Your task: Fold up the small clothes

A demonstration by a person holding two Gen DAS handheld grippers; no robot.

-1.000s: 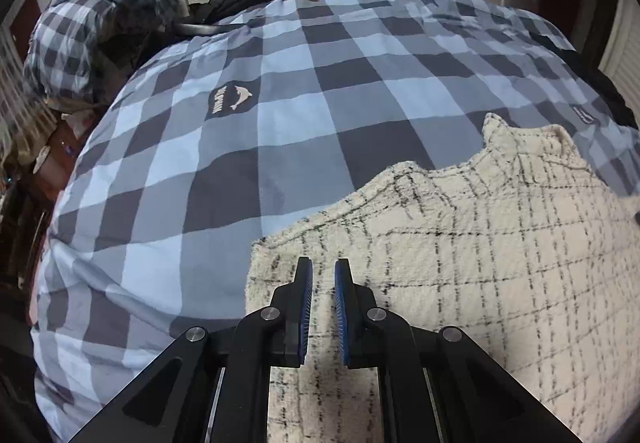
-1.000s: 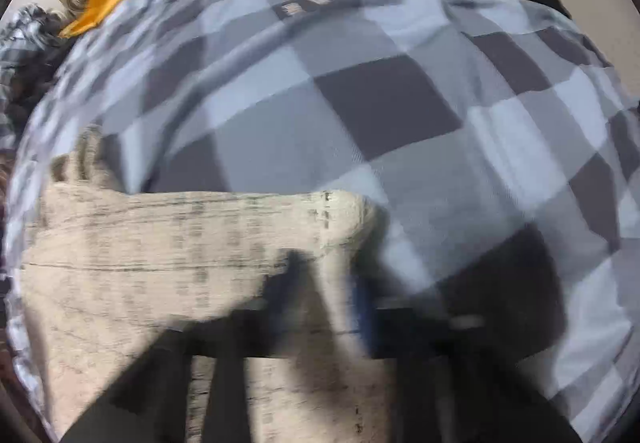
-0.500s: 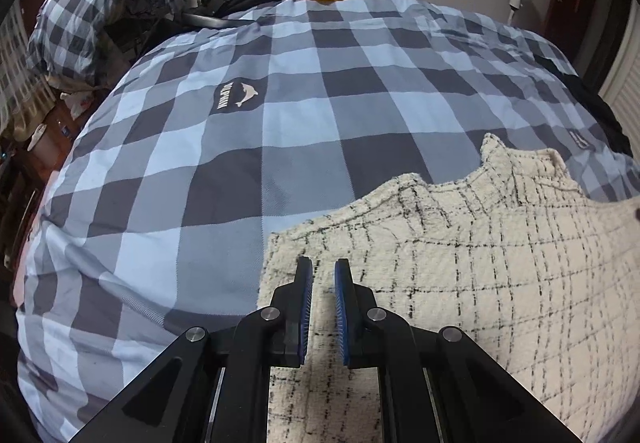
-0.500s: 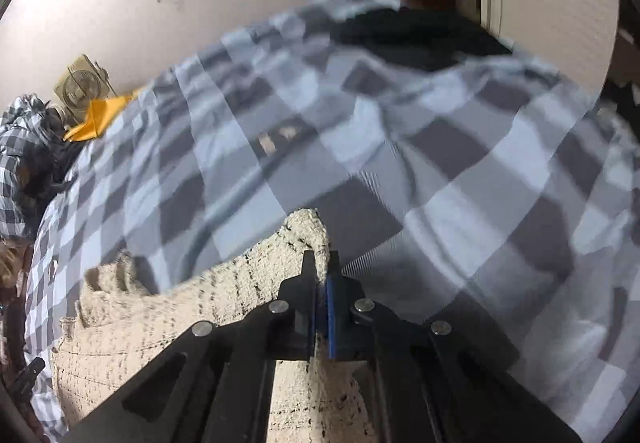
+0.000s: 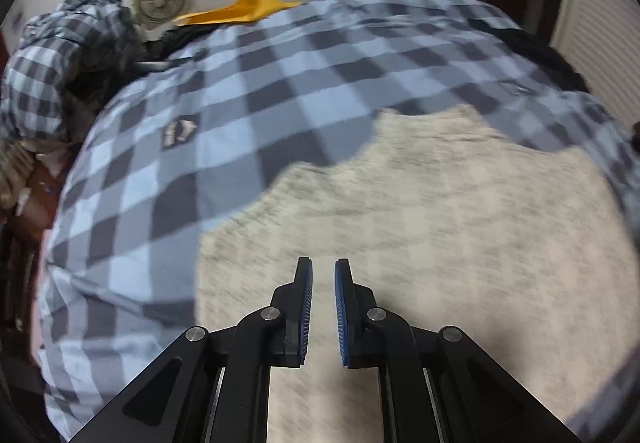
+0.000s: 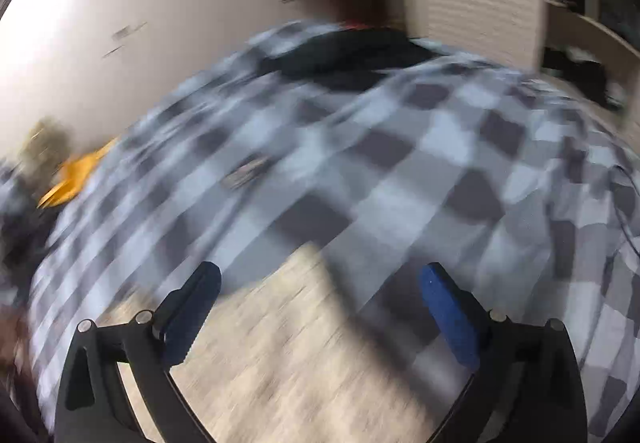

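A cream knit garment with thin dark checks [image 5: 420, 211] lies spread flat on the blue and grey checked bedspread [image 5: 280, 91]. My left gripper [image 5: 323, 263] hovers over the garment's near left part, its jaws almost together with nothing between them. In the right wrist view, my right gripper [image 6: 320, 271] has its jaws opening wide above the garment's corner [image 6: 288, 343]. That corner lies on the bedspread [image 6: 400, 163] below the gap, and neither pad touches it. Both views are blurred by motion.
A small fan [image 5: 162, 1] and a yellow cloth [image 5: 240, 9] sit by the far wall. A heap of checked fabric [image 5: 52, 59] is piled at the far left. Dark clothing [image 6: 352, 51] lies at the bed's far edge, near a white slatted door [image 5: 592, 3].
The right gripper, shut on the garment's corner half a second ago, has let go, spread wide and risen. The left gripper has lifted and shifted right, still narrow.
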